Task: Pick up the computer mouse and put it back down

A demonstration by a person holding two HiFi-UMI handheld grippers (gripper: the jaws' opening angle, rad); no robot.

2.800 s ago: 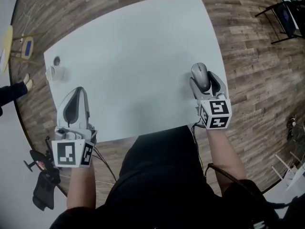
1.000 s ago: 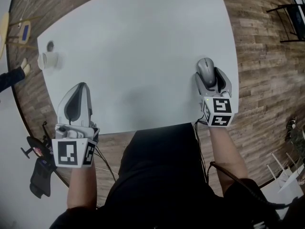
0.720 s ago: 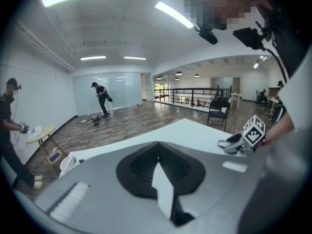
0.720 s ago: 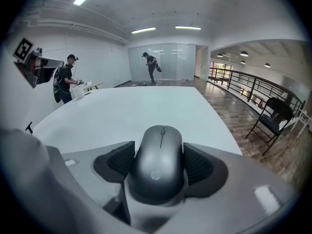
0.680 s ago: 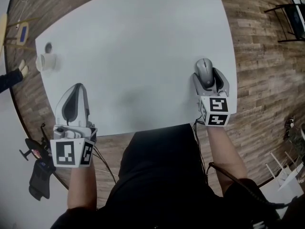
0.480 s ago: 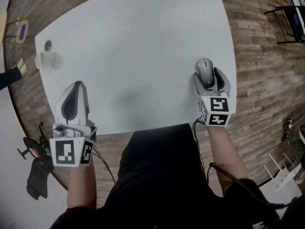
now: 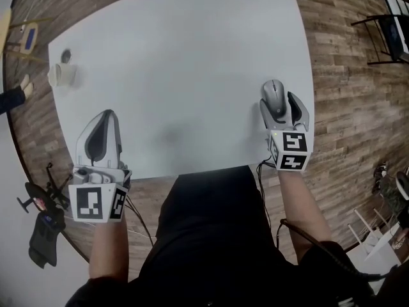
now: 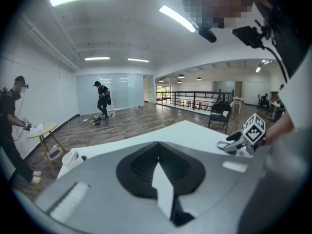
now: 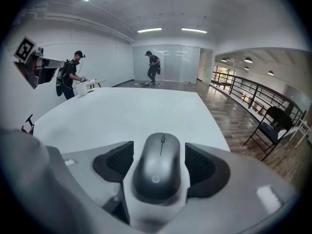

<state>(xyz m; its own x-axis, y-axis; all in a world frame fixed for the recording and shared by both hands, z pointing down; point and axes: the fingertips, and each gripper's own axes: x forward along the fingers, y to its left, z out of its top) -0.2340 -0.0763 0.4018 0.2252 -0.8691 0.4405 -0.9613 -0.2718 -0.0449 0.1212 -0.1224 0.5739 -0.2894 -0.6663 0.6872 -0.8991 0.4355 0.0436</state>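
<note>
Only readable print: "hp" logo on the mouse [image 9: 160, 172], on the near half of its top shell. The mouse sits between the jaws of the right gripper [image 9: 158, 156], which have just been opening, pads off it. From the head view the logo is too small to read. Right marker cube [image 7: 291, 151] and left marker cube [image 7: 96, 203], at the grippers' back ends, carry black-and-white square code patterns, no letters or digits. Pale sticker [image 8: 235, 166] just right of the left gripper [image 8: 159, 152] jaws is blurred, unreadable

The left gripper [image 8: 159, 155] has its jaws together — beyond, a white table [image 8: 190, 130] bearing what looks like a cup [image 8: 71, 158].
</note>
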